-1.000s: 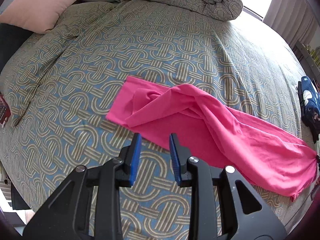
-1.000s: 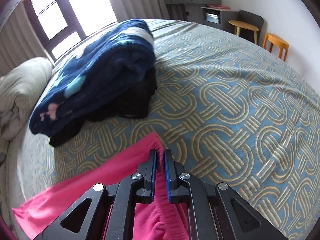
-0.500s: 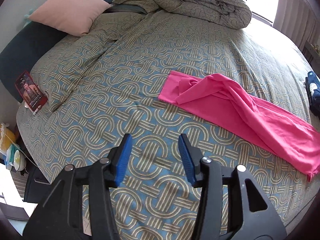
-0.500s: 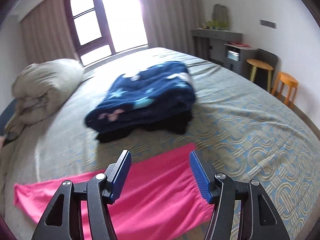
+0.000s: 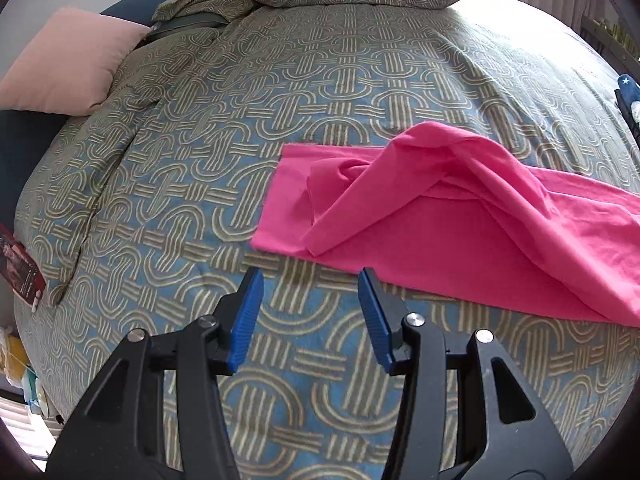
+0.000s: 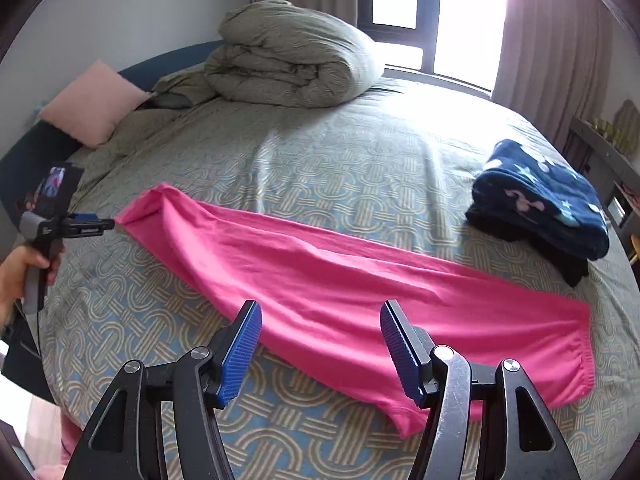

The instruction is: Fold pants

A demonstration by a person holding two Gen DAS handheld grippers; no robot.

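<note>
Bright pink pants (image 6: 340,280) lie stretched out in a long band across the patterned bedspread (image 6: 320,168), one end bunched and twisted (image 5: 400,184). My right gripper (image 6: 320,312) hangs open over the band's near edge, nothing between its blue pads. My left gripper (image 5: 310,280) is open too, just short of the pants' near edge by the flat left end. In the right wrist view the left gripper (image 6: 92,222) shows from the side at the pants' far left tip, held by a hand (image 6: 16,276).
A rolled duvet (image 6: 292,56) and a pink pillow (image 6: 92,100) lie at the head of the bed. A folded navy star blanket (image 6: 540,208) sits on a black garment at the right. A red card (image 5: 20,268) lies at the bed's left edge.
The right gripper opened, let go of the pants' end and swung back to face the whole bed. The left gripper opened wider, drew back, then came closer to the pants again.
</note>
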